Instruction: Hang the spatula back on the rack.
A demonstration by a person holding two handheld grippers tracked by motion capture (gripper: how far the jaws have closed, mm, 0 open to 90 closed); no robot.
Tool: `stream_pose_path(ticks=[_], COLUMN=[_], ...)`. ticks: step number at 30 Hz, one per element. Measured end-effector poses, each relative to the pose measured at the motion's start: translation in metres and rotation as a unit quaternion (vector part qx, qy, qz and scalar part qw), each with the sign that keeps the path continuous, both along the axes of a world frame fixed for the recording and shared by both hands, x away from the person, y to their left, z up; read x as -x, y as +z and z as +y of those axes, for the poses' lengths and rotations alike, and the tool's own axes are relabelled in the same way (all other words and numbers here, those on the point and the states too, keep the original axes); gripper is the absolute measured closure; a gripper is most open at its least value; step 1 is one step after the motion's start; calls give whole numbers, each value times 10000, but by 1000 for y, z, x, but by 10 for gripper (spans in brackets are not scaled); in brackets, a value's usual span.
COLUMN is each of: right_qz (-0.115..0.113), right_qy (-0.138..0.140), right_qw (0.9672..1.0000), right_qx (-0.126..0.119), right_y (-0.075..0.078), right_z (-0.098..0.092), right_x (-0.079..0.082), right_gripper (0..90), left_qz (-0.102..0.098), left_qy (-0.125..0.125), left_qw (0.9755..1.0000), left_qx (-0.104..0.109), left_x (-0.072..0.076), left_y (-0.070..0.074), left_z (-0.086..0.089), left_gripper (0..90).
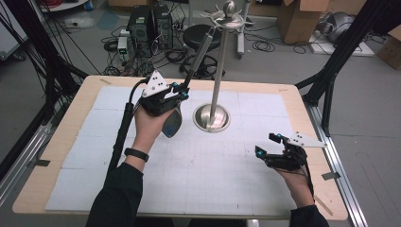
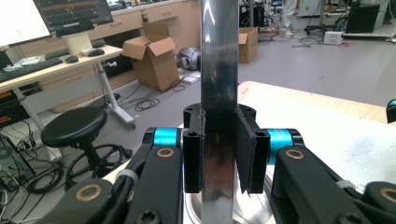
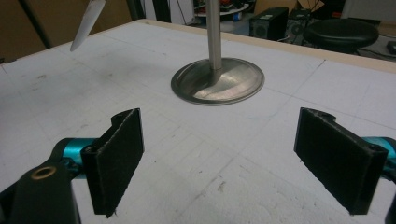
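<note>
Above the mat (image 1: 189, 165), left gripper (image 1: 182, 91) clamping ladle handle (image 2: 218, 70) — beside stand (image 1: 218, 71).

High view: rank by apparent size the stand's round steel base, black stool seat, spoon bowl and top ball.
Round steel base
Black round stool seat, farther off
Grey metal spoon bowl, partly hidden, close to the seat, so unsure
Small steel ball on top

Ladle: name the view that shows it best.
The high view: the whole ladle shows there, its bowl below the left gripper, its handle reaching up to the rack. The left gripper view shows just a stretch of handle clamped between the pads.
</note>
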State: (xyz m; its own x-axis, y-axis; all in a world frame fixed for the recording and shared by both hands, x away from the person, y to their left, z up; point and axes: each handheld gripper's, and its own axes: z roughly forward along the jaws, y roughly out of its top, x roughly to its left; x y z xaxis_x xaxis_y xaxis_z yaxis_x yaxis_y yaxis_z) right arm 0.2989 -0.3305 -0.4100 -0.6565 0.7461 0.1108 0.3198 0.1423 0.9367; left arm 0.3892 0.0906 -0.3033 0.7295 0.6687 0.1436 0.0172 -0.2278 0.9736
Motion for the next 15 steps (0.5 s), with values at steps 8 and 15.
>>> stream_pose_path(ticks=[8, 15], right_qz=[7, -16], right_qy=[27, 24], right_qw=[10000, 10000], right_qx=[6, 33], right_y=[0, -1], right_z=[0, 1], right_x=[0, -1], right_gripper=[150, 150], left_qz=[-35, 192], left_qy=[61, -48], left_qw=[9999, 9998], left_qx=[-123, -3], left_x=[2, 12], left_y=[-1, 3], left_z=[-6, 12], left_gripper=[597, 362])
